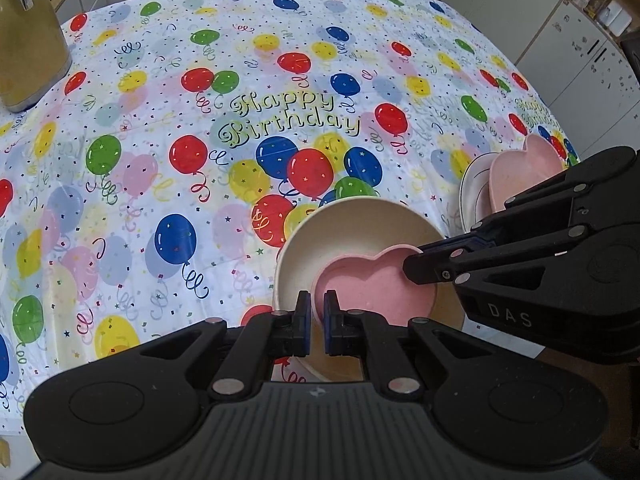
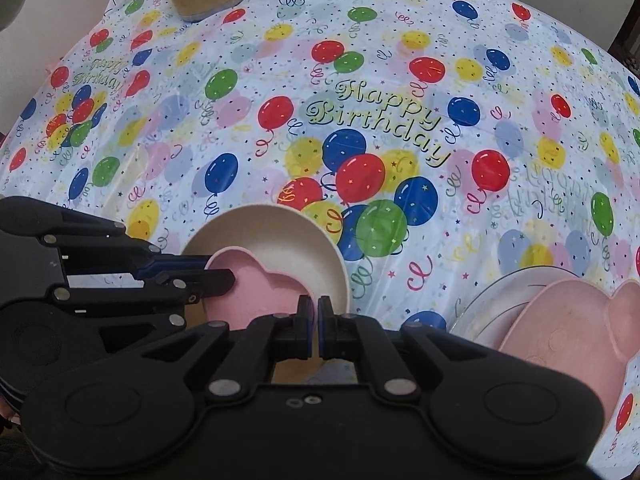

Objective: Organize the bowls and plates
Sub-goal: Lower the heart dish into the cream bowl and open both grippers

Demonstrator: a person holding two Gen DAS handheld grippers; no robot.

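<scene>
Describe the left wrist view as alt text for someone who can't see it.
Two black hand-held grippers, left and right, each pinch the rim of a small pink heart-shaped bowl sitting inside a round cream bowl. Beneath is a balloon-print Happy Birthday tablecloth; another pink heart-shaped dish lies on a white plate at right.

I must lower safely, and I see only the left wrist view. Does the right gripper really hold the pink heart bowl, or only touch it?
Observer: In the right wrist view, the right gripper is shut on the pink heart bowl, with a pad on each side of the rim.
Operator: That gripper hides part of the second pink dish from me. Is it stacked?
Observer: Yes. The second pink dish lies on a white plate, apart from the cream bowl.
</scene>
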